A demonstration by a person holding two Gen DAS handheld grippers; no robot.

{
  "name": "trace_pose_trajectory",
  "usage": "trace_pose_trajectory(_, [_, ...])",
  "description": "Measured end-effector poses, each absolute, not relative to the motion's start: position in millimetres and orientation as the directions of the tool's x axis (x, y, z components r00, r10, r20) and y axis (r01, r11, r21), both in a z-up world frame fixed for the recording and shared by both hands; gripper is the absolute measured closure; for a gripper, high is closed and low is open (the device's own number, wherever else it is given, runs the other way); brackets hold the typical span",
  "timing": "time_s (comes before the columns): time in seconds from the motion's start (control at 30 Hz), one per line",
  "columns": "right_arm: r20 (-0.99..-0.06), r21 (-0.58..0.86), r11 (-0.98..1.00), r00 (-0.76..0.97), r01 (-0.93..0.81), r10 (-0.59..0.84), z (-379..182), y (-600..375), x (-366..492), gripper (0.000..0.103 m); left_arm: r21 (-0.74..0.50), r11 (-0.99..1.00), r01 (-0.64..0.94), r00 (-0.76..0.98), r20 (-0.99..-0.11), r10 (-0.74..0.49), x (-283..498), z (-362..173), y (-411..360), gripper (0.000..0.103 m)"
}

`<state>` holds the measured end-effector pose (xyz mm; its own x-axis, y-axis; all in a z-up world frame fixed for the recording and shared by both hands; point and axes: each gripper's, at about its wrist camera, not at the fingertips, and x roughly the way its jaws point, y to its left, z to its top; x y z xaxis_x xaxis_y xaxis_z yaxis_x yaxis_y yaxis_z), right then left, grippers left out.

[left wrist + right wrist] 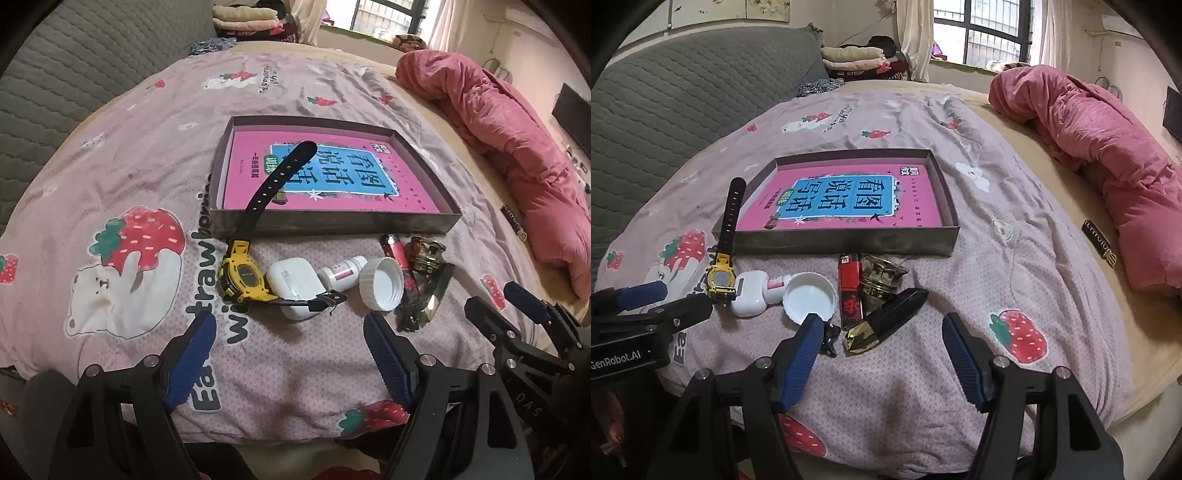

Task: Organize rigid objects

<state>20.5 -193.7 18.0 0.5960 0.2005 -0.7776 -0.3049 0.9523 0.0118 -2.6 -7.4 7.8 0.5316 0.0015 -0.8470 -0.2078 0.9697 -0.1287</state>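
A shallow grey box (332, 221) (842, 242) lies on the bedspread with a pink book (332, 173) (842, 199) flat inside. Along its near wall runs a row of small things: a yellow watch (243, 275) (720, 280) whose black strap leans over the wall, a white earbud case (295, 280) (750, 295), a small white bottle (341, 271), a white cap (382, 284) (810, 297), a red lighter (397, 254) (849, 288), a gold ornament (881, 275) and a black-and-gold case (886, 321). My left gripper (288, 328) and right gripper (882, 328) hover open and empty just short of the row.
A rolled pink quilt (1108, 147) lies along the right side of the bed. A grey padded headboard (74, 74) runs on the left. A small black clip (829, 339) sits by my right gripper's left finger. Folded blankets are stacked near the window.
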Motion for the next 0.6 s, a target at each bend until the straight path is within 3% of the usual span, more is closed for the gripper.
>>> trace_pose_trajectory(0.6, [-0.779,0.009,0.953,0.596,-0.301,0.196,17.1,-194.5,21.7,0.037,-0.127,0.97,-0.207,0.53,-0.848,0.002,-2.1,8.2,-5.5,0.02])
